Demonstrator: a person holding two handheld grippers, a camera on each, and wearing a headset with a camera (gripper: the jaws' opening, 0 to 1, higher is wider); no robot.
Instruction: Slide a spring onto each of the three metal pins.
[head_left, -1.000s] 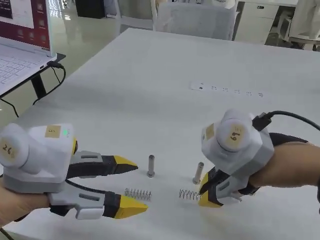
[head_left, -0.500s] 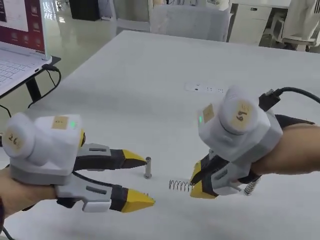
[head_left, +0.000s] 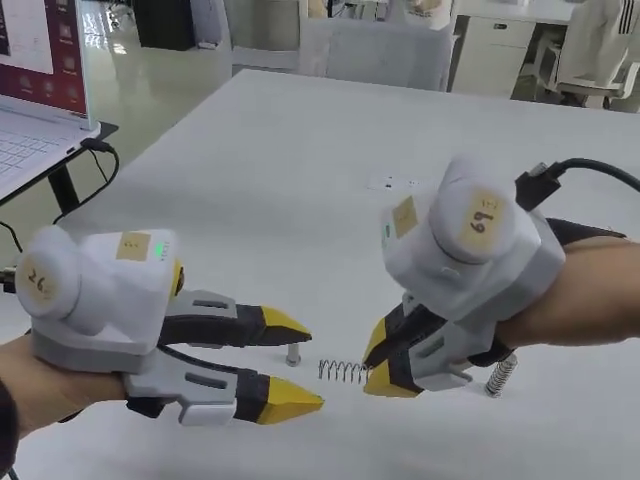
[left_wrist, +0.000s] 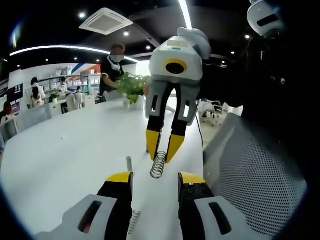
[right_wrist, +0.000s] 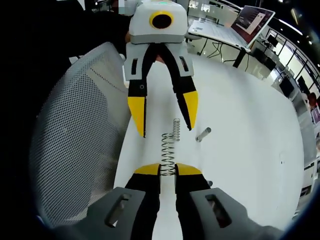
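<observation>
Hovering nearest me, the left tongs (head_left: 315, 366) have their jaws apart and empty, with a loose spring (left_wrist: 134, 222) lying on the counter (head_left: 300, 180) under them. A short upright pin (head_left: 293, 354) stands bare just beside their tips. To the right, the right tongs (head_left: 375, 368) are clamped on one end of a held spring (head_left: 343, 371), which points left toward that pin without touching it. A leaning spring (head_left: 498, 375) sits by the right hand; whether a pin is inside I cannot tell. I'd judge the job barely begun, no pin clearly sleeved. Farther off lie a power strip (head_left: 393, 183) and, far left, a laptop (head_left: 30, 90)
</observation>
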